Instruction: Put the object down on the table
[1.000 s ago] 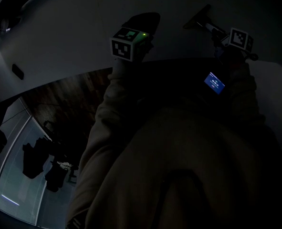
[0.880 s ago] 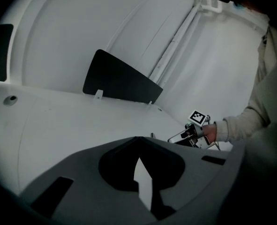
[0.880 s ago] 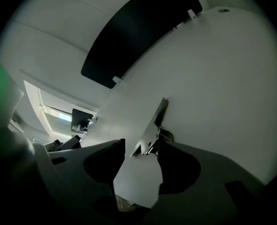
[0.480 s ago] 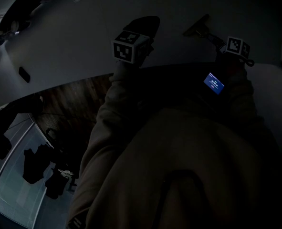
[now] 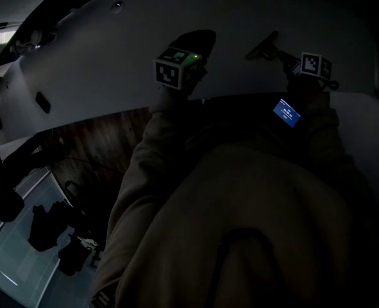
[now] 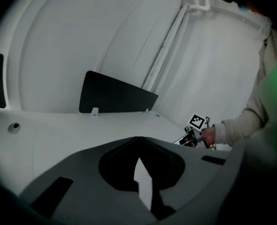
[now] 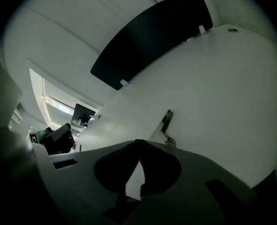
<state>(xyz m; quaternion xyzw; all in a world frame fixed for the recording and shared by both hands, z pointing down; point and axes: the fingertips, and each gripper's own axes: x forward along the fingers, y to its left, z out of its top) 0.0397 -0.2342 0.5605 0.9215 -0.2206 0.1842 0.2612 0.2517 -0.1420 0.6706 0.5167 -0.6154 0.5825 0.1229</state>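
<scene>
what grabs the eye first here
A beige sweater fills the dark head view, with a blue screen glowing at upper right. In the gripper views, a black panel stands on the white table, and a small tool lies just ahead of the shut right gripper.

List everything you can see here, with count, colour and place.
table: one, white, curved, filling the upper head view.
divider panels: at least two, black, upright on the table.
slim object: one, dark, lying on the table just ahead of the right gripper.
floor: dark wood, beyond the table's edge.
left gripper: one, grey, jaws shut, empty.
right gripper: one, grey, jaws shut, empty.
sleeves: two, beige, lower head view.
</scene>
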